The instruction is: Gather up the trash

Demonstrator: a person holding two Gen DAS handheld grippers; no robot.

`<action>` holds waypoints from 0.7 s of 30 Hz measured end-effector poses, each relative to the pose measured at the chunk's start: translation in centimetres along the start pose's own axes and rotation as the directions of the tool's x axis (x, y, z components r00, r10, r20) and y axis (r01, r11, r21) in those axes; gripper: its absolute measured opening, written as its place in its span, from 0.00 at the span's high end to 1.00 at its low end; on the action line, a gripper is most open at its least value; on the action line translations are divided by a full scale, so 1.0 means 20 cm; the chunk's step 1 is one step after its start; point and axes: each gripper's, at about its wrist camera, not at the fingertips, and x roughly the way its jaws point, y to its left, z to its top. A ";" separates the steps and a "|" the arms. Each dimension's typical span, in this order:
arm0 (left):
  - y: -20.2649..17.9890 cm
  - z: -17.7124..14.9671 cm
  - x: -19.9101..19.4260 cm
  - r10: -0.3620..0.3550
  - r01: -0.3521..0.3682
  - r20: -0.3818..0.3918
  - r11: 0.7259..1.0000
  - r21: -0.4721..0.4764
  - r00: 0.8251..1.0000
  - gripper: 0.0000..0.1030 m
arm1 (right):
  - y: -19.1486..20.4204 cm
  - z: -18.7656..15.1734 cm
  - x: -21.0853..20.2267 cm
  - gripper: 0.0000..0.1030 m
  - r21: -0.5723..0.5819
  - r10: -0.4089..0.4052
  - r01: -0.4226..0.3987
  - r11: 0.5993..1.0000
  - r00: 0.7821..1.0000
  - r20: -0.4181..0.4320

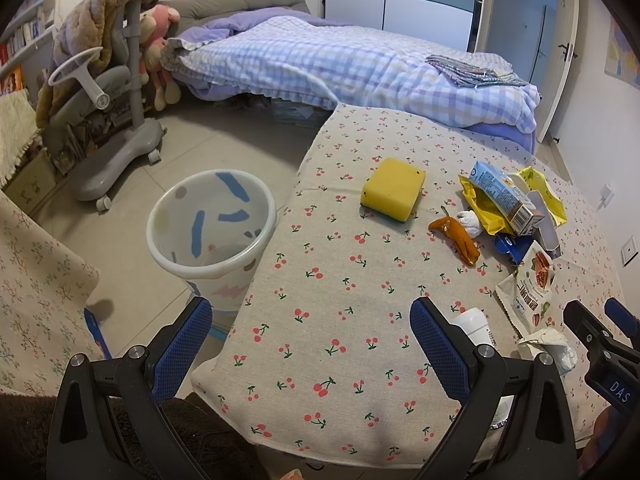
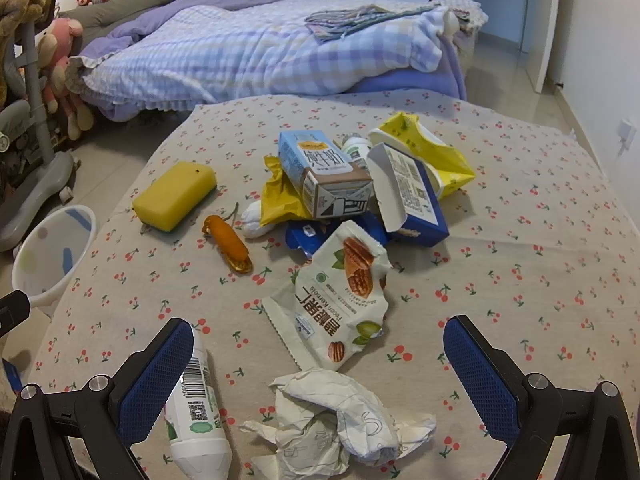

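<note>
Trash lies on a cherry-print tablecloth (image 2: 520,208): a crumpled white paper (image 2: 340,424), a pecan snack bag (image 2: 340,300), a white bottle (image 2: 196,408) on its side, a blue milk carton (image 2: 320,172), a blue box (image 2: 412,196), yellow wrappers (image 2: 424,148) and an orange peel (image 2: 230,242). My right gripper (image 2: 320,364) is open, its fingers straddling the crumpled paper, left finger over the bottle. My left gripper (image 1: 312,340) is open above the table's near left edge, holding nothing. A white bin (image 1: 212,224) stands on the floor left of the table.
A yellow sponge (image 1: 394,188) sits on the table left of the trash pile. A bed with a checked quilt (image 1: 340,64) lies behind the table. A grey wheeled chair (image 1: 104,120) stands on the tiled floor beyond the bin.
</note>
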 end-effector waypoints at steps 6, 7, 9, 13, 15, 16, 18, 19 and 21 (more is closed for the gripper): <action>0.00 0.00 0.00 -0.002 0.002 -0.002 1.000 0.001 1.000 0.02 | 0.00 0.00 0.00 0.00 0.003 0.006 -0.006 1.000 1.000 -0.003; 0.00 0.00 0.00 -0.003 0.003 -0.005 1.000 0.001 1.000 0.02 | -0.01 0.01 0.00 0.00 0.003 0.006 -0.006 1.000 1.000 -0.003; 0.00 0.00 0.01 -0.018 0.018 -0.023 1.000 0.003 1.000 0.02 | -0.01 0.01 0.00 0.00 0.006 0.009 -0.009 1.000 1.000 -0.005; 0.00 0.02 0.01 -0.056 0.057 -0.050 0.998 0.015 0.997 0.02 | -0.03 0.03 -0.01 0.00 0.032 0.048 -0.047 0.998 0.998 -0.041; -0.01 0.06 0.01 -0.073 0.075 -0.061 0.997 0.033 0.995 0.02 | -0.06 0.06 -0.01 0.00 0.053 0.062 -0.059 0.997 0.995 -0.076; -0.01 0.08 0.01 -0.088 0.092 -0.074 0.994 0.052 0.993 0.02 | -0.07 0.07 -0.01 0.00 0.060 0.067 -0.062 0.996 0.993 -0.092; -0.03 0.13 0.02 -0.100 0.110 -0.095 0.989 0.099 0.990 0.03 | -0.11 0.13 0.00 0.00 0.083 0.081 -0.069 0.994 0.986 -0.146; -0.04 0.16 0.03 -0.104 0.116 -0.106 0.986 0.120 0.989 0.03 | -0.14 0.16 0.01 0.00 0.091 0.083 -0.068 0.993 0.983 -0.166; -0.07 0.24 0.05 -0.112 0.133 -0.133 0.979 0.155 0.985 0.03 | -0.19 0.23 0.03 0.00 0.098 0.073 -0.054 0.994 0.977 -0.199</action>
